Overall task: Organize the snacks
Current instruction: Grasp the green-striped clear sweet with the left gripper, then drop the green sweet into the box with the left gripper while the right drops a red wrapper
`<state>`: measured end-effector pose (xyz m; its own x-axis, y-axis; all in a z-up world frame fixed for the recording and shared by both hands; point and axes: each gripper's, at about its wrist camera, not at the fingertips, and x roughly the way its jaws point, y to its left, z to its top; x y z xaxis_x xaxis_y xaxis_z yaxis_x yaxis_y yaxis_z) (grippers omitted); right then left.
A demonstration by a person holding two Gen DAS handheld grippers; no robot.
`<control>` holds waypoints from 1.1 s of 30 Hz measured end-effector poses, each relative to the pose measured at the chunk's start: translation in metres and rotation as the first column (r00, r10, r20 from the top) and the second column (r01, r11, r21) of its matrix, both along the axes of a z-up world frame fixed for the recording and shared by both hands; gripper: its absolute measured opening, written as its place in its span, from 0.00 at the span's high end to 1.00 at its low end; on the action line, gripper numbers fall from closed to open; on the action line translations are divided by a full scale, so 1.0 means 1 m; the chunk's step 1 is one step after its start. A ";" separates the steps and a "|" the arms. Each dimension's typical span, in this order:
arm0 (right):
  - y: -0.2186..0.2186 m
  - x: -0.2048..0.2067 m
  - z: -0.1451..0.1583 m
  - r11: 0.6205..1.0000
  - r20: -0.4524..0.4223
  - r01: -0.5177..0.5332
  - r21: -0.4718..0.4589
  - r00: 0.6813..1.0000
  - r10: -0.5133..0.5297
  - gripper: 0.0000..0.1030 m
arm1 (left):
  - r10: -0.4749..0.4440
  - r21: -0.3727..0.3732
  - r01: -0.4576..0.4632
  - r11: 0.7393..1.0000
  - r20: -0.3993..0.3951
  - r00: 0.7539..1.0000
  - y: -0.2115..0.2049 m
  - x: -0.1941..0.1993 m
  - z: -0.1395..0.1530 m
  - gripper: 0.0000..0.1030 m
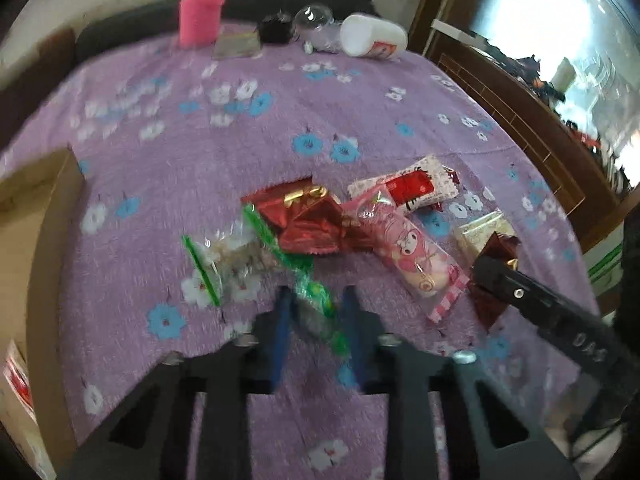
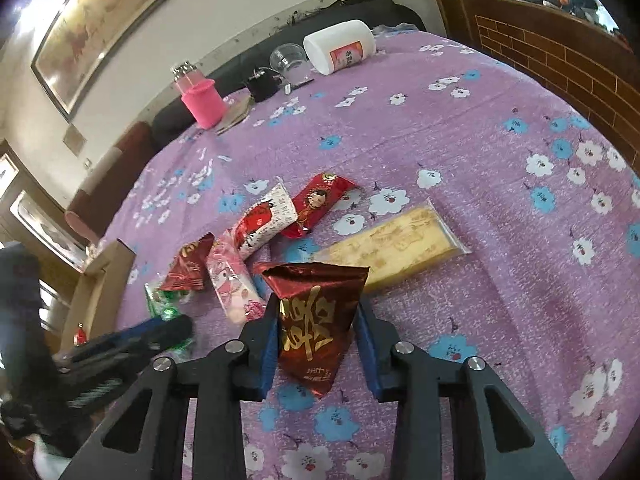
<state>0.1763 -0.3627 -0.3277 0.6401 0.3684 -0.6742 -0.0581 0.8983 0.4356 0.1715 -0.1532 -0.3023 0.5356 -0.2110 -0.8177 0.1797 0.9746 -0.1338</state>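
Eight snack packets seem to be gathered on the purple flowered tabletop (image 2: 500, 152). One green-striped clear packet (image 1: 316, 300) is pinched by the closed left gripper (image 1: 316, 300); one dark red foil packet (image 2: 316, 320) is clamped between the right gripper (image 2: 316, 312) fingers.

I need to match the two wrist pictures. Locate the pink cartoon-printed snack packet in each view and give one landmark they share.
Left wrist view: the pink cartoon-printed snack packet lies right of centre, among the red wrappers.
Right wrist view: the same packet lies left of centre, left of the dark red foil packet between the claw's fingers.
Shared landmark: the pink plastic bottle at the table's far edge.
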 end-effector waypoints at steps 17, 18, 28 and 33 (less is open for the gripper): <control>0.013 -0.048 0.068 0.995 0.150 -0.073 0.072 0.987 0.061 0.66 | 0.152 -0.233 -0.116 0.966 0.141 0.978 0.123 -0.080 0.080 0.82; 0.025 -0.052 0.077 0.992 0.158 -0.108 0.070 0.983 0.096 0.66 | 0.174 -0.233 -0.136 0.963 0.152 0.973 0.137 -0.087 0.087 0.82; 0.198 -0.050 0.087 0.896 0.099 -0.435 0.087 0.899 0.427 0.66 | 0.418 -0.141 -0.401 0.905 0.131 0.899 0.279 -0.131 0.076 0.81; 0.283 -0.048 0.067 0.844 0.025 -0.534 0.043 0.845 0.534 0.65 | 0.444 -0.147 -0.432 0.890 0.059 0.894 0.304 -0.131 0.041 0.81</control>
